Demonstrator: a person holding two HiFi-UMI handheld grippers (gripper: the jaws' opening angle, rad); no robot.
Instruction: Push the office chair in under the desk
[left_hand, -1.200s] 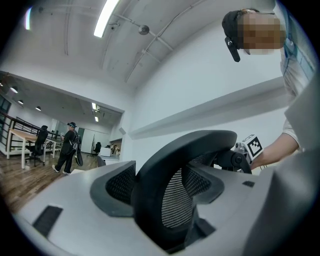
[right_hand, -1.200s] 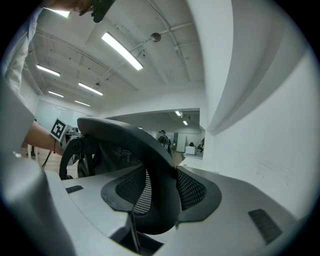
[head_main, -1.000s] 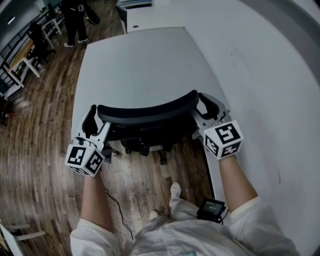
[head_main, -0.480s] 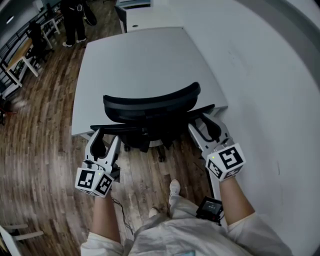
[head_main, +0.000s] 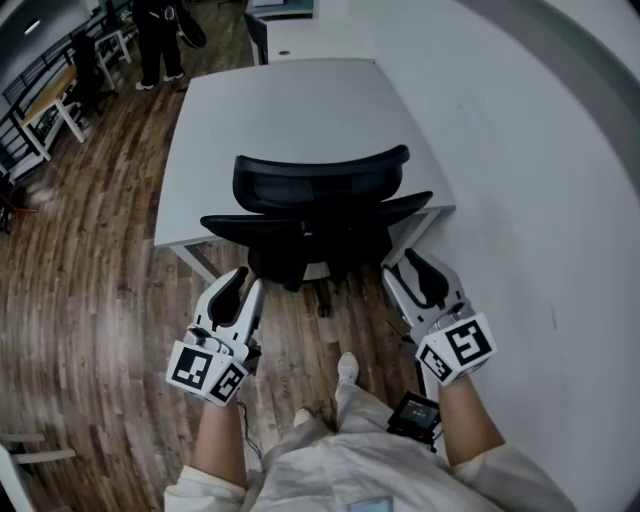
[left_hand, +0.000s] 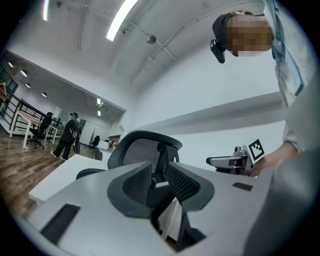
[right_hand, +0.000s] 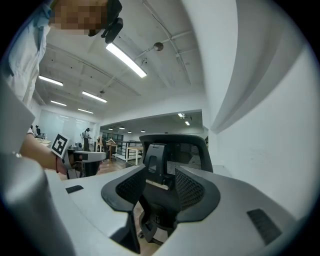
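Observation:
The black office chair (head_main: 318, 182) stands with its seat tucked under the near edge of the grey desk (head_main: 280, 100), its mesh back upright just in front of the edge. Both grippers hang behind it, apart from it, over the floor. My left gripper (head_main: 233, 285) is off the chair's left rear; its jaws are closing with only a narrow gap and nothing between them. The right gripper (head_main: 413, 268) is open and empty by the chair's right rear. The chair's back (left_hand: 142, 150) shows beyond the left gripper (left_hand: 159, 175), and the chair (right_hand: 187, 150) beyond the right gripper (right_hand: 159, 182).
Wooden floor (head_main: 90, 260) spreads to the left. A white wall (head_main: 540, 180) runs along the right, close to the desk and my right arm. A person (head_main: 160, 40) stands at the far back left near other desks (head_main: 45, 115). My shoe (head_main: 347, 374) is behind the chair.
Both grippers have let go of the chair's back and drawn away toward me. The chair now sits further under the desk. The left jaws have narrowed.

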